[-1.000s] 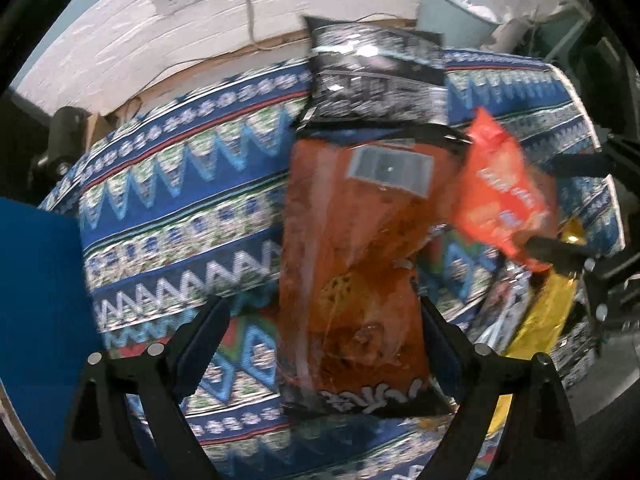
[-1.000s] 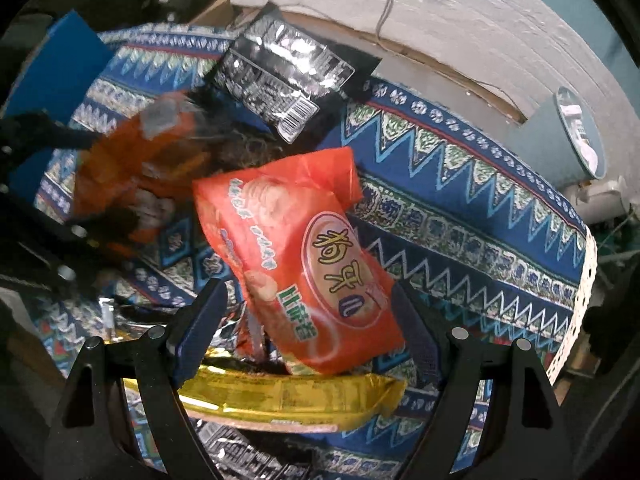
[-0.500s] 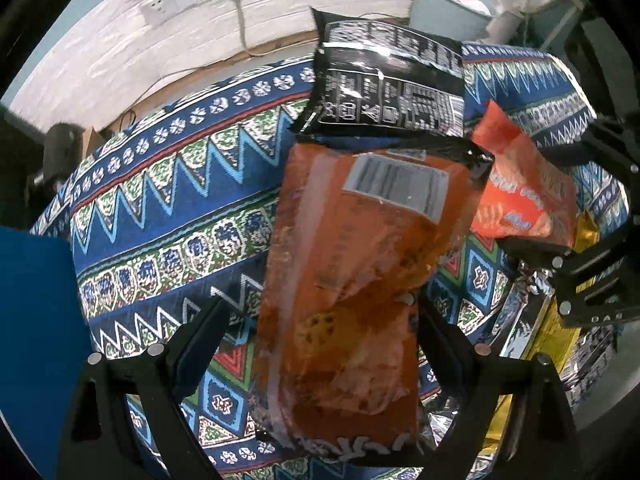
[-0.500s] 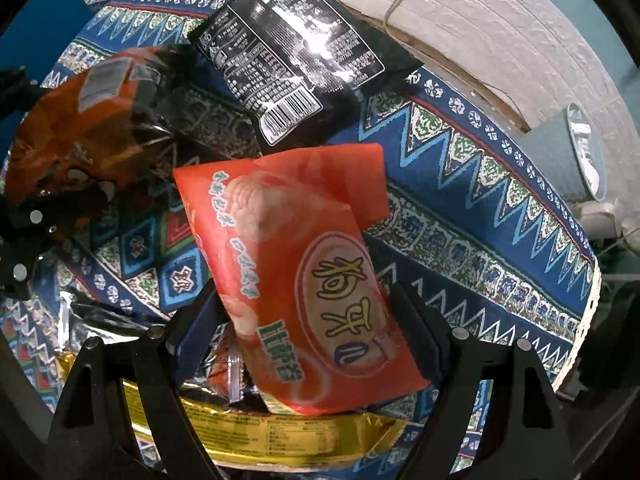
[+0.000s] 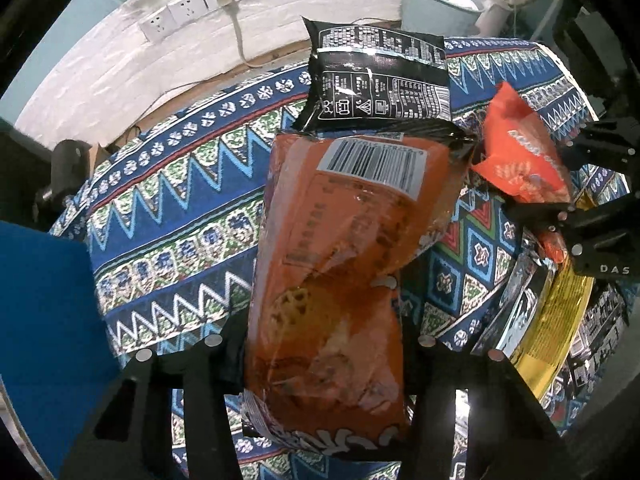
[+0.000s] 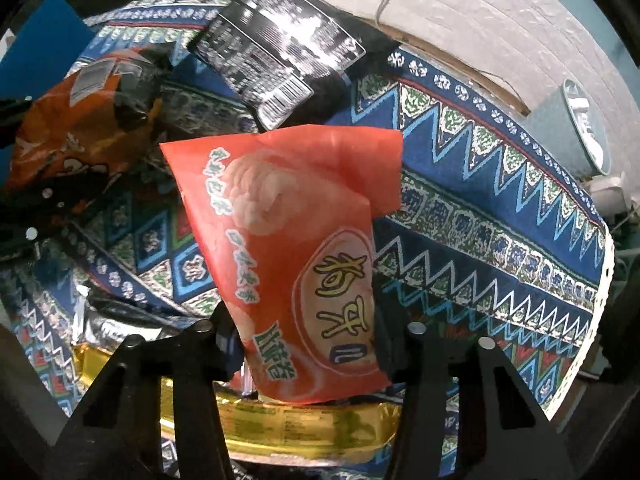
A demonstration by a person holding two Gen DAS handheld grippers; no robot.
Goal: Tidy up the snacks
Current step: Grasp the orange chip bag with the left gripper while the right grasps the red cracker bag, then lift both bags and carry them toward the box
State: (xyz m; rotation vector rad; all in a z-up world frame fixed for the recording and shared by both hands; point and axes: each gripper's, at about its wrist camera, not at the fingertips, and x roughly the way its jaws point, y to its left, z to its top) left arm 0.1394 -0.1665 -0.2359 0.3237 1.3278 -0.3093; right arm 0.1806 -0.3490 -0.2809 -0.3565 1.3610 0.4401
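My left gripper (image 5: 320,344) is shut on a large orange snack bag (image 5: 344,248) with a barcode label, held above the patterned cloth. My right gripper (image 6: 308,328) is shut on a red-orange snack bag (image 6: 296,248) with green lettering, also lifted. The red bag also shows at the right of the left wrist view (image 5: 520,160), and the orange bag at the left of the right wrist view (image 6: 80,120). A black snack bag (image 5: 380,80) lies flat on the cloth beyond both; it also shows in the right wrist view (image 6: 280,60).
A blue patterned tablecloth (image 5: 180,200) covers the table. A yellow bag (image 6: 304,428) and silver-black packets (image 5: 516,312) lie in a pile near the front. A blue panel (image 5: 44,312) stands at the left. A grey bin (image 5: 440,4) and wall sockets (image 5: 200,4) are behind.
Both held bags have moved toward the far side, closer to the black bag. The orange bag's top edge now reaches the black bag's near edge.
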